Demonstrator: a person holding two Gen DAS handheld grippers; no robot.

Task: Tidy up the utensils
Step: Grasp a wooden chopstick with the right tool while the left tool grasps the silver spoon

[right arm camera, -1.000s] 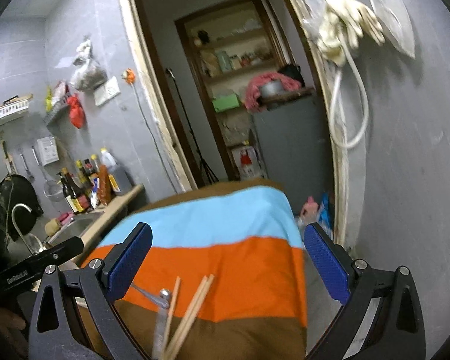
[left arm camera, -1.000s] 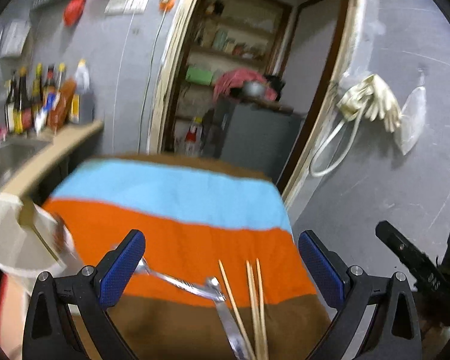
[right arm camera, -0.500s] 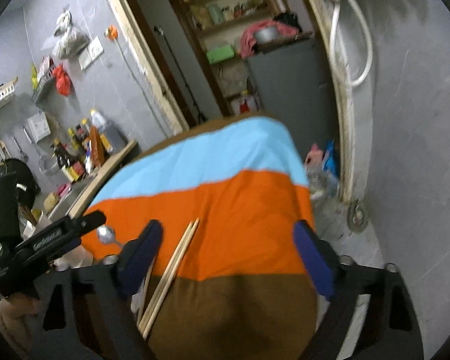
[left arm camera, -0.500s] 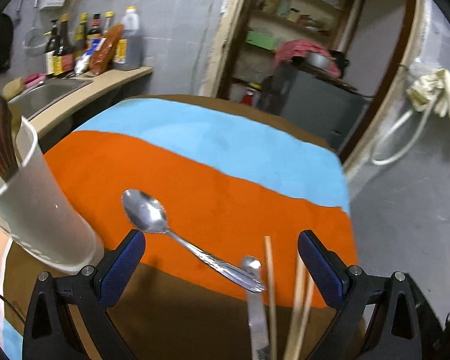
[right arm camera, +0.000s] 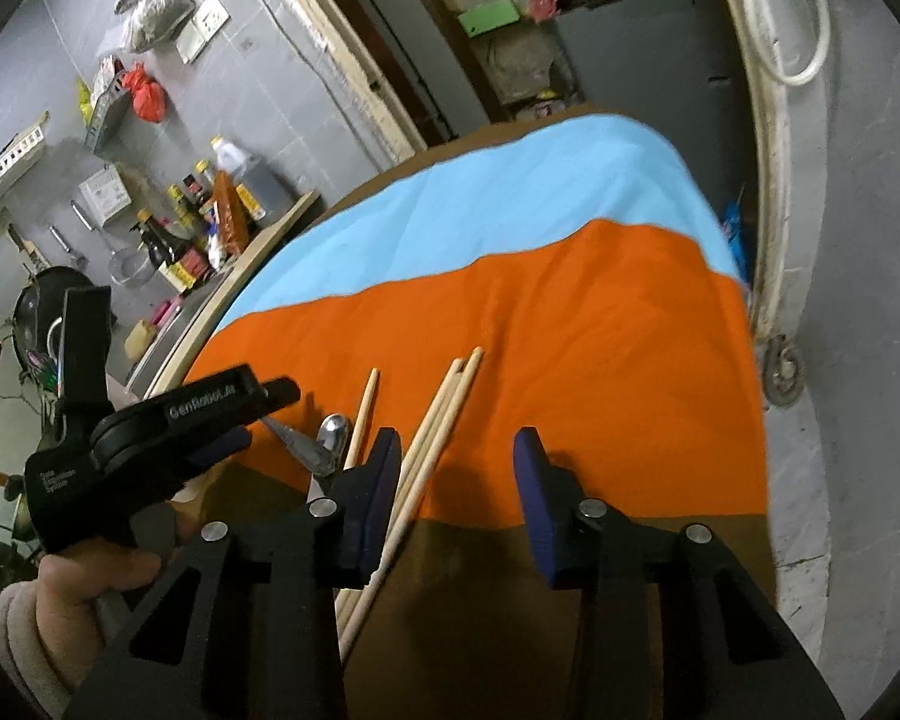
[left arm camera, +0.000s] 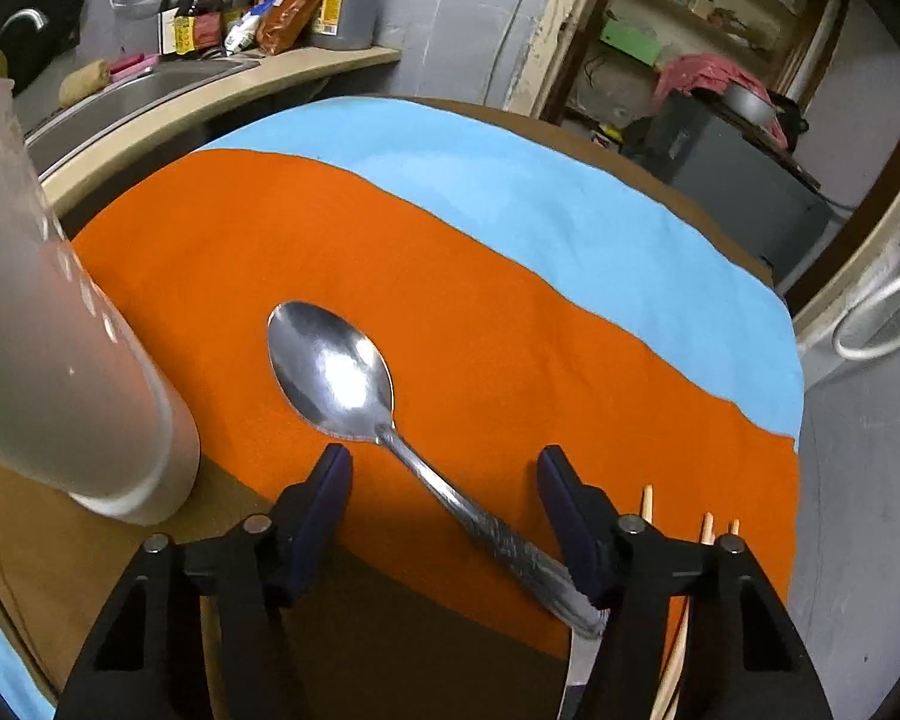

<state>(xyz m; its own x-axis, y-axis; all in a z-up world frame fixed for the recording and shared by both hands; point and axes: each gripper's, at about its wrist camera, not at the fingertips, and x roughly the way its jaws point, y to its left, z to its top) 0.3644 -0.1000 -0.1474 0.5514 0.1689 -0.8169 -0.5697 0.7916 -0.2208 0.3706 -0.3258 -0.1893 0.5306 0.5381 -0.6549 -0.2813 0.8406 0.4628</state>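
A metal spoon (left arm camera: 330, 369) lies on the striped cloth (left arm camera: 510, 276), its handle slanting down to the right. My left gripper (left arm camera: 447, 480) hovers low over that handle with its jaws closing. The handle lies between them and passes under the right finger; no pad presses on it. In the right wrist view my right gripper (right arm camera: 456, 480) is also closing. A pair of wooden chopsticks (right arm camera: 438, 438) lies just inside its left finger, untouched. A third chopstick (right arm camera: 363, 414) lies left of that finger. The left gripper (right arm camera: 264, 414) shows there above the spoon handle (right arm camera: 297, 447).
A tall white cup (left arm camera: 72, 360) stands at the left by the left gripper. A second metal utensil's (right arm camera: 333, 432) rounded end lies between spoon and chopsticks. A counter with sink (left arm camera: 150, 84) and bottles lies beyond. The cloth drops off at the right edge (right arm camera: 750, 360). A hand (right arm camera: 90, 576) holds the left gripper.
Both grippers have sunk toward the table and tipped downward. Both pairs of jaws have narrowed. The spoon handle now lies between the left jaws, and the chopsticks sit by the right gripper's left finger.
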